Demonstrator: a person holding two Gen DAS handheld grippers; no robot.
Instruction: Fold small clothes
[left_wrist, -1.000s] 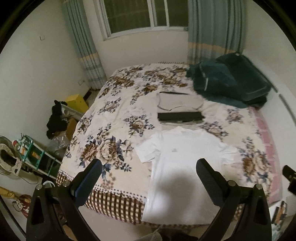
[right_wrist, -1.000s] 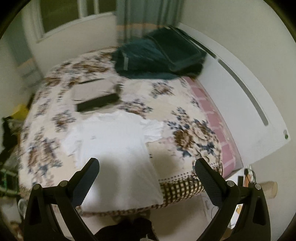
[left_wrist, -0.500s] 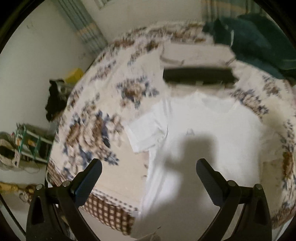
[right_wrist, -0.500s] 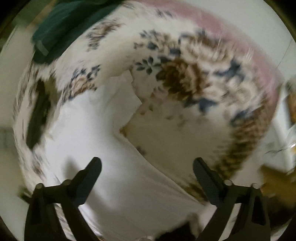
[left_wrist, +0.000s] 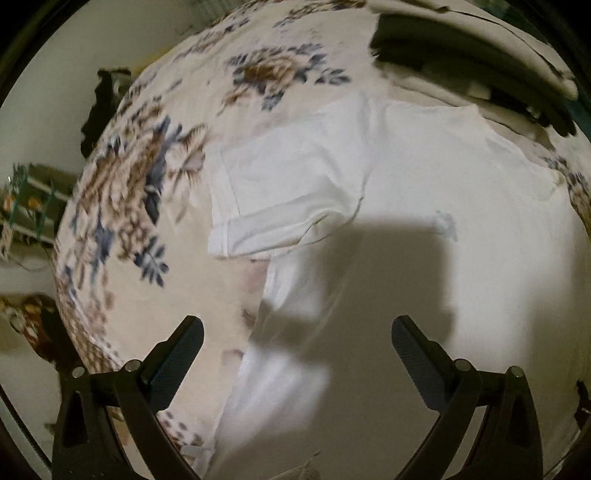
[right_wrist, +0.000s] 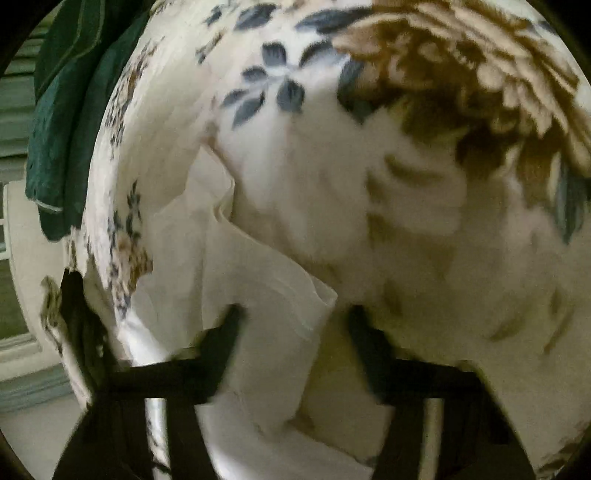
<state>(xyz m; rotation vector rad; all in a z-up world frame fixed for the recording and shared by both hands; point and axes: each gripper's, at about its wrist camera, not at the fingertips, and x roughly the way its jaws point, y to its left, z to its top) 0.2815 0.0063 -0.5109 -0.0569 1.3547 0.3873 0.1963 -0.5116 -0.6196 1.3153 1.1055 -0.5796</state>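
My left tongs (left_wrist: 297, 341) gape wide, holding nothing, hovering over the side edge of the white T-shirt (left_wrist: 424, 206), below its sleeve (left_wrist: 284, 192). My right tongs (right_wrist: 295, 328) are blurred; fingers (right_wrist: 221, 336) partly closed, straddling the corner of the other sleeve (right_wrist: 258, 280) — cannot tell whether they touch cloth. T-shirt lies flat, chest up, on the bed (left_wrist: 147, 177) with its flowered sheet. Beyond the collar, a dark folded garment (left_wrist: 461, 51) beside a beige one (left_wrist: 517, 26). Green cloth (right_wrist: 62, 129) heaped at the far edge, right view. Cluttered shelf (left_wrist: 26, 206) off the bed's left.
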